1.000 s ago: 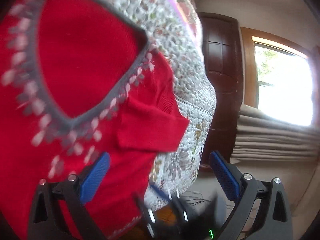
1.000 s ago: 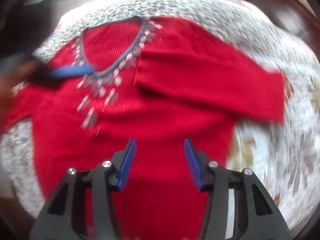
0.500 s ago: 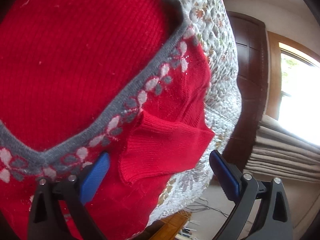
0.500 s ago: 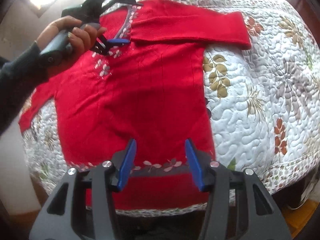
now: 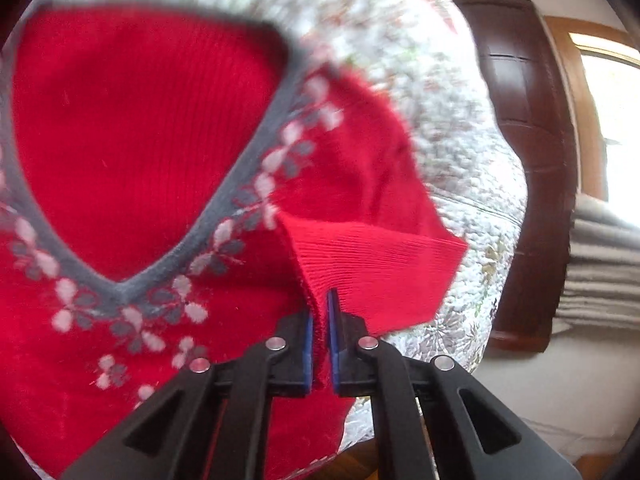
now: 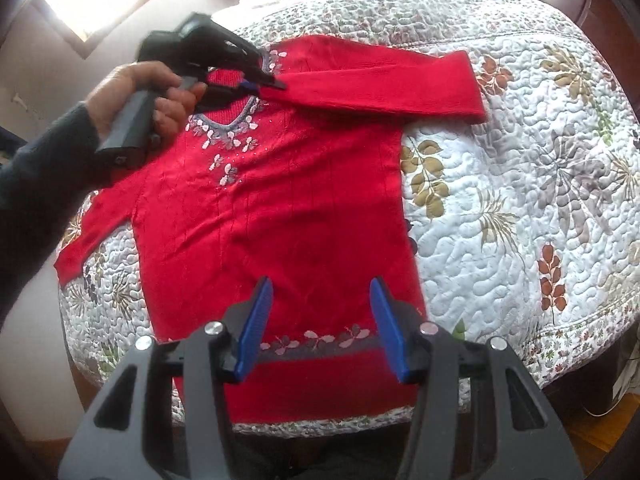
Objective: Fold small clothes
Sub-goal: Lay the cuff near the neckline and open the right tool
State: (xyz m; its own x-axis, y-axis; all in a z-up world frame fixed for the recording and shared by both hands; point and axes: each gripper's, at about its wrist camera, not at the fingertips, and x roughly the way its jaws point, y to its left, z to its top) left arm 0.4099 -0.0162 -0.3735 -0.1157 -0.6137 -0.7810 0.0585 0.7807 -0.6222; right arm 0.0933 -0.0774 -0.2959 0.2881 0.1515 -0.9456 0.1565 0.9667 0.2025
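A red knitted sweater (image 6: 288, 208) with a grey flowered V-neck (image 5: 240, 184) lies face up on the quilted bedspread (image 6: 520, 184). One sleeve (image 6: 384, 84) stretches out to the right near the collar; the other (image 6: 92, 232) runs down to the left. My left gripper (image 5: 319, 312) is shut on a pinch of the red sleeve fabric beside the neckline. In the right wrist view a hand holds that left gripper (image 6: 276, 82) at the collar. My right gripper (image 6: 320, 292) hovers open over the lower body, just above the flowered hem band (image 6: 316, 340), with nothing between its fingers.
The floral quilt covers a bed that drops off at the near edge (image 6: 320, 426) and on the right side (image 6: 580, 344). A dark wooden door (image 5: 524, 168) and a bright window (image 5: 616, 112) stand beyond the bed. A dark sleeve (image 6: 36, 184) crosses at the left.
My left gripper, open half a second ago, has shut on the sleeve fabric by the collar. My right gripper has stayed open, with its view pulled back toward the hem.
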